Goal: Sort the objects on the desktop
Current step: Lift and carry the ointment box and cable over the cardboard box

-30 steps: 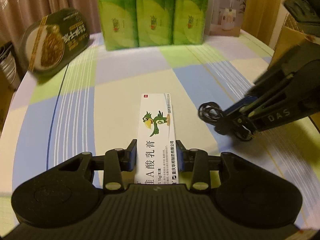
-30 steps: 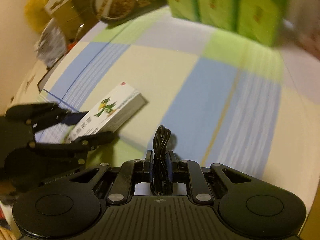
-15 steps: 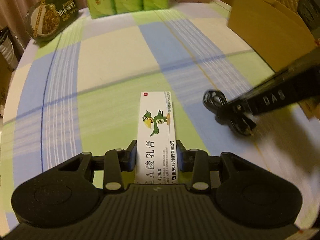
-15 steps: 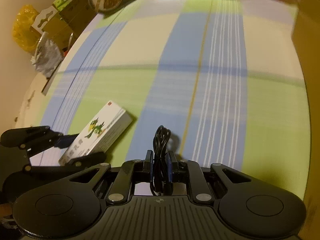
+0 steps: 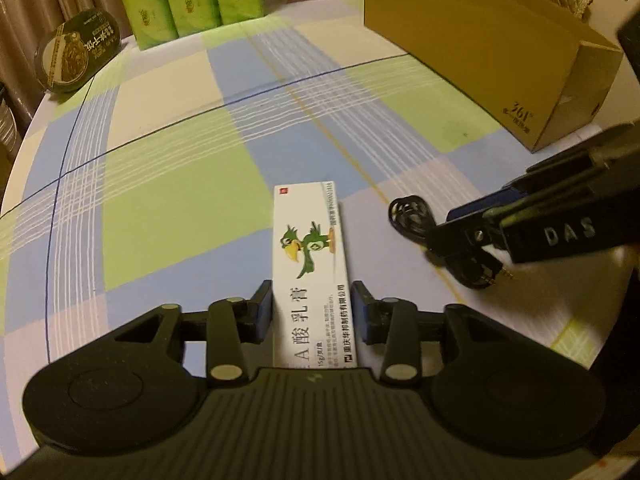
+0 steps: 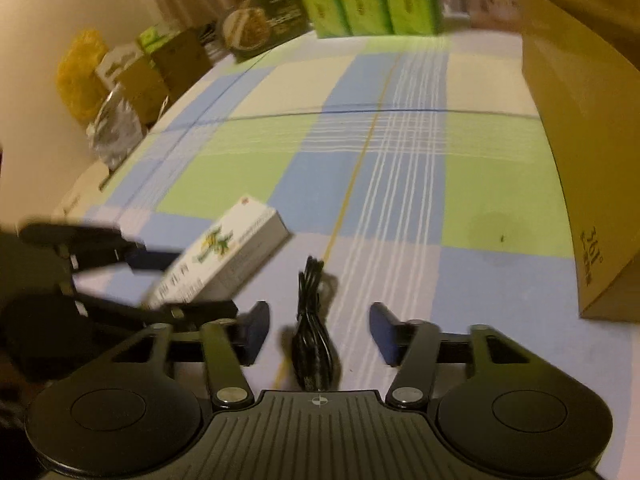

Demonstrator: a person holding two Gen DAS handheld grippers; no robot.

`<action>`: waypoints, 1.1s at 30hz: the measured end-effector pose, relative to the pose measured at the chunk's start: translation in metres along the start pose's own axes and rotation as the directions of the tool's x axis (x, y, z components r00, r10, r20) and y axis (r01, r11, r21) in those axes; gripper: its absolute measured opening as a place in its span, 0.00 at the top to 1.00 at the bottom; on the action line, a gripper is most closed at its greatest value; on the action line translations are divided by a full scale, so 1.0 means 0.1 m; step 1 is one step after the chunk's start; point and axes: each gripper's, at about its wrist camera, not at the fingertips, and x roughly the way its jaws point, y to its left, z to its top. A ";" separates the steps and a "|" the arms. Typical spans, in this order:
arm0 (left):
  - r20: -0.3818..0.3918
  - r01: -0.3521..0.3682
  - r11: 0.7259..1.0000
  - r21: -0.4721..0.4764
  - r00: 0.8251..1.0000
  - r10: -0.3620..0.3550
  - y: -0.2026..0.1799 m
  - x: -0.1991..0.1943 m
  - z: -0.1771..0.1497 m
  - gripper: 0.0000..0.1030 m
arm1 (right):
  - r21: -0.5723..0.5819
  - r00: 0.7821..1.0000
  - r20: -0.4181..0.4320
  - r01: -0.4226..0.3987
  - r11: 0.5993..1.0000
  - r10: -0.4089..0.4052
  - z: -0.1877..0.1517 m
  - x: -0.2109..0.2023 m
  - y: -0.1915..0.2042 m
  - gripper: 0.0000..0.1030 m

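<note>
Since earlier: both grippers' jaws opening. Right gripper (image 6: 318, 330) apart, one cable (image 6: 314, 336) loose between. Left gripper (image 5: 313, 312) apparently just clear of one ointment box (image 5: 310, 264), beside cable. One cardboard box (image 5: 492, 48) now near.

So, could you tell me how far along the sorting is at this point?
Both items have been brought near the cardboard box, side by side on the tablecloth. In hand: both claws are opening. The right claw stands clear of the black cable; the left claw has a small gap to the ointment box. Left: nothing shows either item inside the cardboard box yet.
</note>
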 end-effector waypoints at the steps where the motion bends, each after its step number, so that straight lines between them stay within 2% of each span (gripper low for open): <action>1: 0.002 0.016 1.000 -0.010 1.000 -0.016 0.02 0.01 0.01 0.53 | -0.021 1.000 0.017 0.009 1.000 -0.008 -0.04 0.01 0.03 0.48; 3: 0.013 0.030 0.999 -0.023 0.999 -0.030 0.04 0.01 0.01 0.48 | -0.042 0.998 0.051 0.026 0.999 -0.024 -0.12 0.02 0.08 0.48; 6: 0.019 0.000 1.000 -0.002 1.000 0.001 0.05 0.02 0.02 0.48 | -0.063 0.995 0.085 0.049 0.997 -0.044 -0.17 0.06 0.13 0.48; 10: 0.029 0.005 1.000 0.020 1.000 -0.005 0.04 0.03 0.01 0.50 | -0.088 0.991 0.119 0.079 0.993 -0.069 -0.20 0.12 0.16 0.49; 14: 0.061 -0.033 0.998 0.054 0.998 0.030 0.03 0.03 0.00 0.51 | -0.121 0.988 0.131 0.099 0.988 -0.082 -0.24 0.14 0.22 0.52; 17: 0.059 -0.014 0.999 0.046 0.998 0.012 0.05 0.06 0.01 0.53 | -0.162 0.987 0.124 0.124 0.979 -0.104 -0.27 0.15 0.29 0.57; 20: 0.055 -0.015 0.998 0.065 0.998 0.011 0.02 0.08 -0.01 0.55 | -0.173 0.984 0.128 0.149 0.974 -0.127 -0.28 0.16 0.30 0.66; 22: 0.057 -0.010 0.998 0.069 0.998 0.006 0.02 0.07 -0.02 0.66 | -0.166 0.982 0.129 0.155 0.974 -0.134 -0.28 0.16 0.28 0.74; 23: 0.056 -0.008 0.998 0.063 0.998 0.005 0.02 0.07 -0.02 0.66 | -0.166 0.982 0.130 0.157 0.974 -0.136 -0.27 0.16 0.28 0.77; 24: 0.055 -0.009 0.998 0.058 0.998 0.006 0.02 0.07 -0.02 0.66 | -0.173 0.982 0.130 0.158 0.972 -0.137 -0.27 0.16 0.29 0.86; 33: 0.081 -0.041 0.998 0.047 0.996 0.037 0.02 0.01 0.01 0.68 | -0.167 0.982 0.145 0.147 0.975 -0.123 -0.23 0.13 0.28 0.89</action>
